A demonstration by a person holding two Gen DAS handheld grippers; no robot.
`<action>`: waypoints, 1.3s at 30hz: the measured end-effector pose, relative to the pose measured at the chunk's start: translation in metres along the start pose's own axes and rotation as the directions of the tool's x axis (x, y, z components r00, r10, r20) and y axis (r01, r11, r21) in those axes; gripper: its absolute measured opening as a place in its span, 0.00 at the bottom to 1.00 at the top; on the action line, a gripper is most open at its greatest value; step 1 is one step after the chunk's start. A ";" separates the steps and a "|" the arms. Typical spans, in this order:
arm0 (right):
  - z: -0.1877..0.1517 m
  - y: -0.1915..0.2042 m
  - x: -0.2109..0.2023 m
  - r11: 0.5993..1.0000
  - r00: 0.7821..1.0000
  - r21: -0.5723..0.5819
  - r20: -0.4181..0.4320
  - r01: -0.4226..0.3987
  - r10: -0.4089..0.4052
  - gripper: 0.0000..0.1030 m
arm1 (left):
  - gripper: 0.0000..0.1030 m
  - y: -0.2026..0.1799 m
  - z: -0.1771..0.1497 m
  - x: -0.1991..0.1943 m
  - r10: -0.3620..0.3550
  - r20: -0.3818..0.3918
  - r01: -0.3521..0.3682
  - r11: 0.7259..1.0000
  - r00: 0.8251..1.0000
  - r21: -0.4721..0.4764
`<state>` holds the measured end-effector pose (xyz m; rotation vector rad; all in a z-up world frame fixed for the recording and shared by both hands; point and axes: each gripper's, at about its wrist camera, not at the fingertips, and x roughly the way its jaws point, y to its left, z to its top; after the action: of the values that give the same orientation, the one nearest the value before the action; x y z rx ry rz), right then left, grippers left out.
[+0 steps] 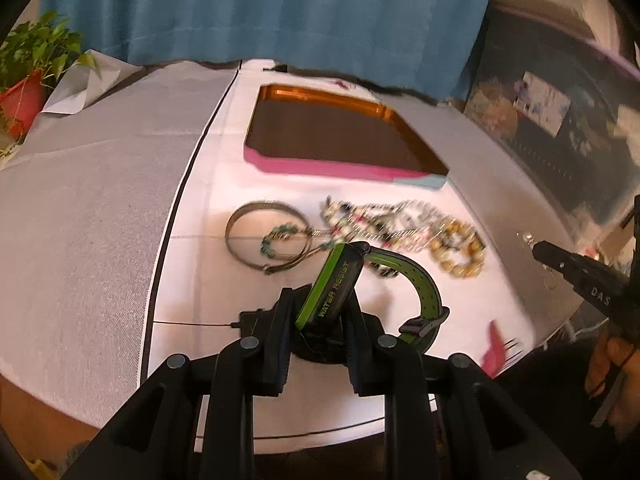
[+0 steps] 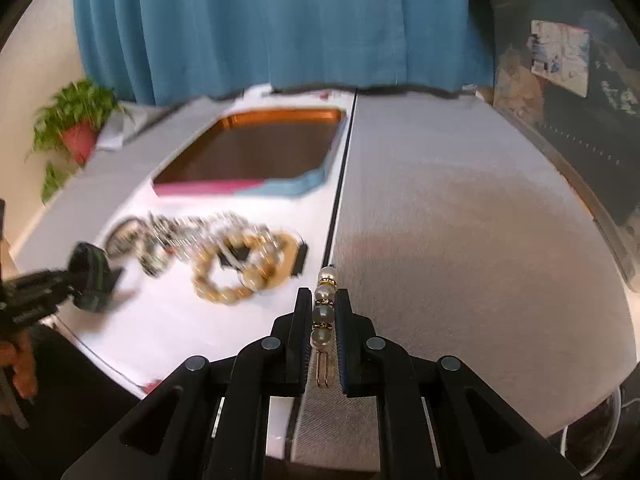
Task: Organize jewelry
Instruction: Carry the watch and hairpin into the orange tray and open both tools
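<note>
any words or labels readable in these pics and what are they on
"WATER RESIST": on the edge of the green and black watch held in the left tongs.
"DAS": white letters on the arm of the right tongs; the rest is cut off.
Printed sheet on the dark container at the back right: too blurred to read.
White marking on the left tongs in the right wrist view: too blurred to read.

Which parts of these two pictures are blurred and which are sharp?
Left wrist view: the green watch in the left gripper is crisp, while the bead pile smears slightly. Right wrist view: the pearl hair clip in the right gripper is sharp; the tray and plant streak with motion blur.
</note>
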<state>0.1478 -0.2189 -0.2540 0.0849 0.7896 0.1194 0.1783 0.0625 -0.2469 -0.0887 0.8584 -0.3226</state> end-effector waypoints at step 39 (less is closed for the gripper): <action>0.157 0.058 0.010 0.976 0.963 -0.014 0.158 -0.218 0.217 0.11 | 0.19 -0.029 0.173 0.006 0.097 0.135 -0.094 0.995 0.986 -0.029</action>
<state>0.2625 -0.1649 -0.1441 0.1824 0.6191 0.3161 0.3052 0.0245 -0.1323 -0.0889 0.7282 -0.2145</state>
